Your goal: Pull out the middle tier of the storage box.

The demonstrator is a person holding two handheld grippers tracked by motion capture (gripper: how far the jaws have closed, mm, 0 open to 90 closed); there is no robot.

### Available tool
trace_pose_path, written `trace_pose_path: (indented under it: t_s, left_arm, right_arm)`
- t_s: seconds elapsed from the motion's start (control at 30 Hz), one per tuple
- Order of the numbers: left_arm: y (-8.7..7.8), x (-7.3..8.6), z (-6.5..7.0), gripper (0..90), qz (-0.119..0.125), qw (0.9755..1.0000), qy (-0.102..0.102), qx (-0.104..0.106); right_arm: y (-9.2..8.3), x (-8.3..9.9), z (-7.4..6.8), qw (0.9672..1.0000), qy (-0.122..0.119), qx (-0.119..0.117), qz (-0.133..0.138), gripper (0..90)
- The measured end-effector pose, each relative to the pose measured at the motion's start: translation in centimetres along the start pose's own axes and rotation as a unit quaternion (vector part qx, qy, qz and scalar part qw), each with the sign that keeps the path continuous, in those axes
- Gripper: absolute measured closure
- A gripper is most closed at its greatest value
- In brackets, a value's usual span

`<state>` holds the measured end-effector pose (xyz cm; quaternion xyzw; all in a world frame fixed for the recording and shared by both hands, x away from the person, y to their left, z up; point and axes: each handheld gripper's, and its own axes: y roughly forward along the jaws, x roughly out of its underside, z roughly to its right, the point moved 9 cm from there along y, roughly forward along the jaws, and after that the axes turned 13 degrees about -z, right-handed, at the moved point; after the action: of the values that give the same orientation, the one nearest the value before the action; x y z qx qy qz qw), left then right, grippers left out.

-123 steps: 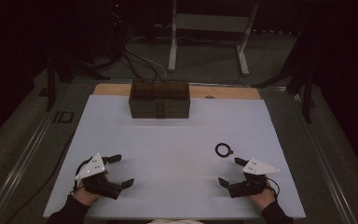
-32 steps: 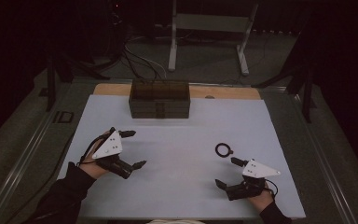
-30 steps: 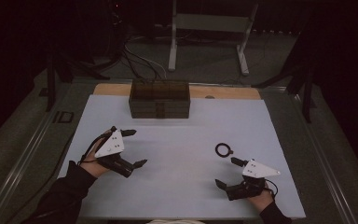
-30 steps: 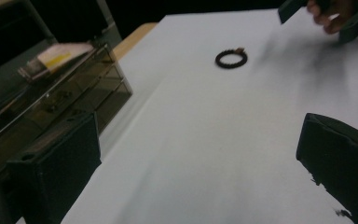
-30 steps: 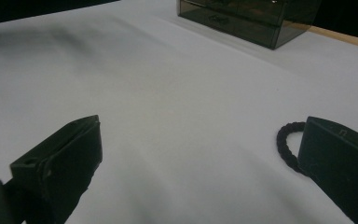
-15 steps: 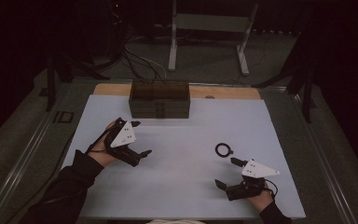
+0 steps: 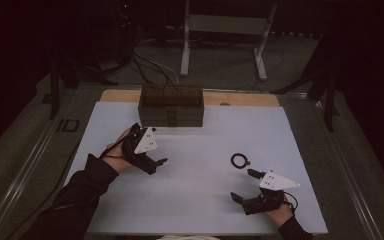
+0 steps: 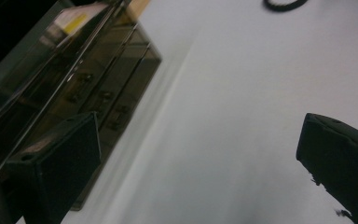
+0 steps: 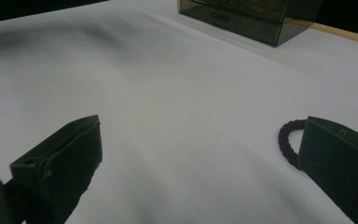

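A dark see-through drawer box stands at the back middle of the white mat. A black hair tie lies flat on the mat, right of centre. My left gripper is raised and tilted just in front of the box's left part, open, with nothing between its jaws. In the left gripper view the box is close on the left and the hair tie is far off. My right gripper rests low near the front right, open. Its right jaw partly hides the hair tie just beyond it.
A wooden table edge shows behind the mat. Beyond it on the dark floor are cables and a metal stand. A small dark plate lies left of the mat.
My left gripper has lifted off the front left of the mat, moved forward and right toward the drawer box, and tilted. The right gripper and the hair tie have stayed put.
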<state>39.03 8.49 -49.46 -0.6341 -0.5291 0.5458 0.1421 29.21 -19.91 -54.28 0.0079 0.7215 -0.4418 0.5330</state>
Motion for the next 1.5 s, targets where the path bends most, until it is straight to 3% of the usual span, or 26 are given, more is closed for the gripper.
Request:
trace_pose_path:
  t_s: [0.33,0.67,0.87,1.1,1.2,1.27,1.4,1.5]
  left_arm:
    - [1.3,-0.4,-0.8,0.9,-0.021,0.9994,0.010,-0.024]
    - [2.6,-0.4,-1.3,1.0,-0.051,0.9969,0.031,-0.050]
    - [3.6,-0.6,-1.6,1.0,-0.073,0.9941,0.045,-0.067]
    - [5.2,-0.5,-1.9,1.0,-0.106,0.9867,0.079,-0.095]
    - [5.7,-0.1,-2.2,1.0,-0.121,0.9836,0.083,-0.105]
    - [5.8,-0.1,-2.4,1.0,-0.122,0.9838,0.079,-0.105]
    - [6.2,0.1,-3.0,1.0,-0.133,0.9785,0.085,-0.133]
    - [6.8,0.5,-3.2,1.0,-0.149,0.9762,0.077,-0.137]
  right_arm:
    - [0.0,0.0,0.0,1.0000,0.003,-0.002,0.000,0.0]
    - [0.0,0.0,0.0,1.0000,0.001,-0.002,0.001,0.0]
    - [-0.1,0.0,-0.1,1.0000,0.002,-0.003,0.002,0.0]
    - [-0.1,0.0,0.1,1.0000,0.004,-0.002,0.003,0.0]
    - [-0.1,0.0,0.1,1.0000,0.003,-0.003,0.002,0.0]
    - [-0.1,0.0,0.1,1.0000,0.005,-0.003,0.003,0.0]
    - [-0.1,0.0,0.1,1.0000,0.004,-0.004,0.002,0.0]
    - [0.0,0.0,0.0,1.0000,0.005,-0.006,0.000,0.0]
